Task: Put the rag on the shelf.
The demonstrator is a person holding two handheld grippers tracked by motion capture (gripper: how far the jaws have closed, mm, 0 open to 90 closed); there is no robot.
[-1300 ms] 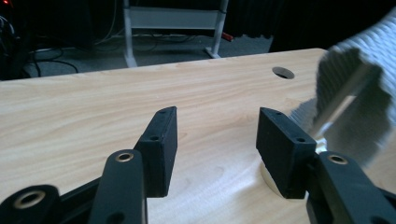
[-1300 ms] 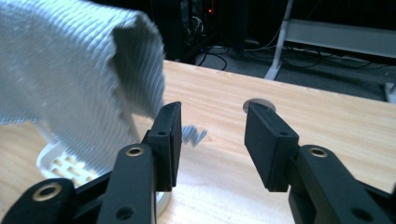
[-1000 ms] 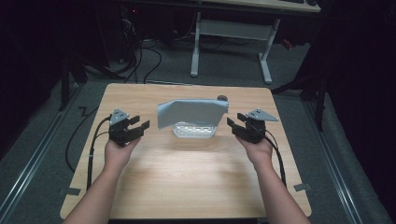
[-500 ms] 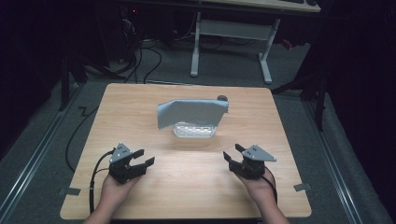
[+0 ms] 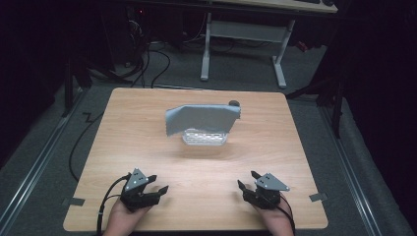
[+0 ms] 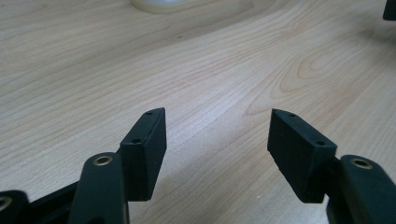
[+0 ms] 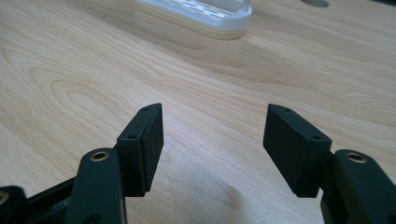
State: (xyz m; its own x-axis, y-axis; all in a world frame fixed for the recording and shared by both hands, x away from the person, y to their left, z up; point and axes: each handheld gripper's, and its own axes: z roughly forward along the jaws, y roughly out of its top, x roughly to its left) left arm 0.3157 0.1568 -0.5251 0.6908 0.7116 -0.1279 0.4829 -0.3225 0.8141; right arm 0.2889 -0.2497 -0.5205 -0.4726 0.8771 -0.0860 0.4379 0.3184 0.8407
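A grey cloth [image 5: 201,118] hangs draped over a white slotted basket [image 5: 205,137] at the middle of the wooden table [image 5: 196,167]. The basket's base shows far off in the left gripper view [image 6: 187,4] and in the right gripper view [image 7: 205,14]. My left gripper [image 5: 158,183] rests low near the table's front left edge, well short of the basket. Its jaws [image 6: 217,114] have just been opening and stand wide over bare wood. My right gripper [image 5: 246,178] sits near the front right, its jaws [image 7: 215,108] likewise just opened, with nothing between them.
A small dark round thing [image 5: 234,103] sits on the table just behind the cloth. Cables [image 5: 83,142] trail over the floor at the left. A white desk frame [image 5: 241,44] stands beyond the far edge. Tape marks [image 5: 318,197] lie near the front corners.
Both hands have pulled back from beside the cloth-covered basket to the table's front edge and come down. Both pairs of jaws have spread wider. The cloth and basket have not moved.
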